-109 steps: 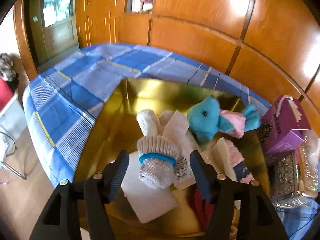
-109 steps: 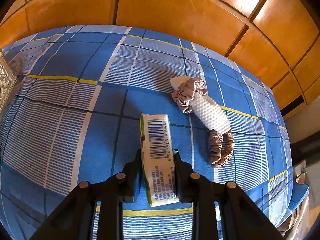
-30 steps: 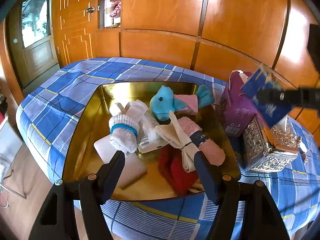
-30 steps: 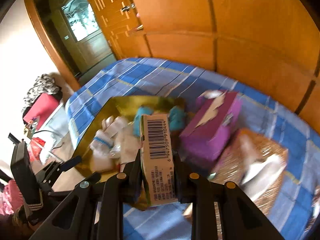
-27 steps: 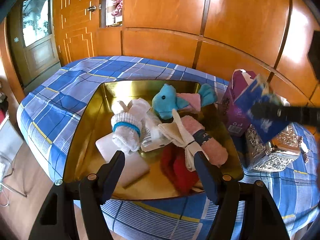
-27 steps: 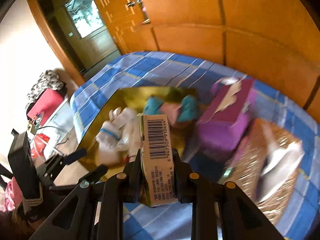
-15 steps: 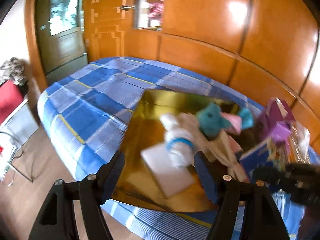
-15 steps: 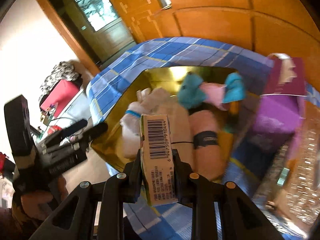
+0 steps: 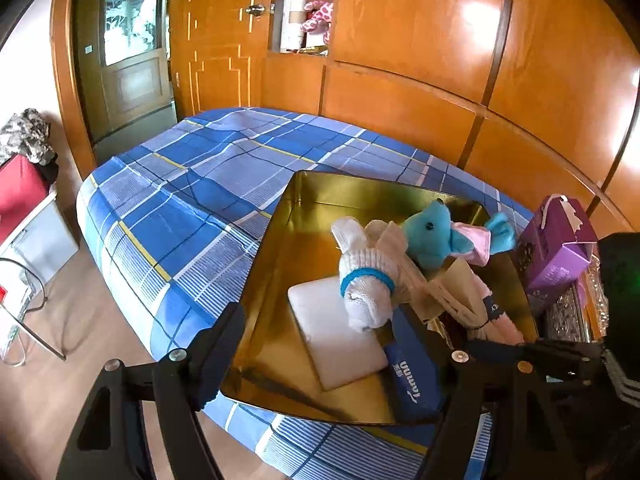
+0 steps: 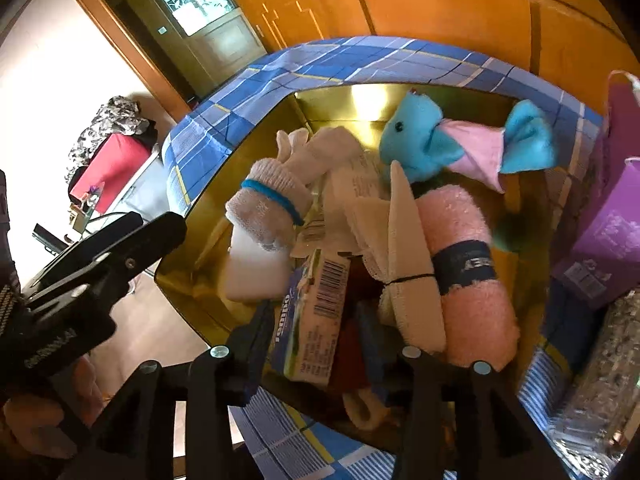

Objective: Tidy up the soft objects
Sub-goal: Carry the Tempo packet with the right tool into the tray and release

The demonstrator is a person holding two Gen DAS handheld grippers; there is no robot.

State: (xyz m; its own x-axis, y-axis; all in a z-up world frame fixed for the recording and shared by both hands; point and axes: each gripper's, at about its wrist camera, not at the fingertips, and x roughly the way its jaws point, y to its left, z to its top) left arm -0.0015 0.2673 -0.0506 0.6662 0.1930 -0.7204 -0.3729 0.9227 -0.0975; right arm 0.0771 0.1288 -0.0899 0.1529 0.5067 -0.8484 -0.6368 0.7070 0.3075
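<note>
A gold tray (image 9: 280,248) on the blue plaid bed holds a blue plush toy (image 9: 432,236), a white sock with a blue band (image 9: 368,280), a pink rolled towel (image 10: 468,272), a cream cloth bundle (image 10: 404,264) and a flat white pad (image 9: 340,340). My right gripper (image 10: 316,332) is low over the tray's near end and its jaws are opening. The tissue pack (image 10: 324,292) is tilted between them, leaning on the left finger and clear of the right pad. My left gripper (image 9: 320,320) stands open at the tray's near edge, with nothing between its fingers.
A purple box (image 9: 560,248) and a silver ornate box (image 9: 572,316) stand right of the tray. The blue plaid sheet (image 9: 192,184) stretches left and behind it. Wooden wall panels rise behind the bed. The floor, a red case (image 9: 20,192) and a wire rack lie to the left.
My right gripper came down from above the boxes to the tray, and its jaws have parted, so the tissue pack now tips loose. My left gripper shifted sideways along the tray's edge.
</note>
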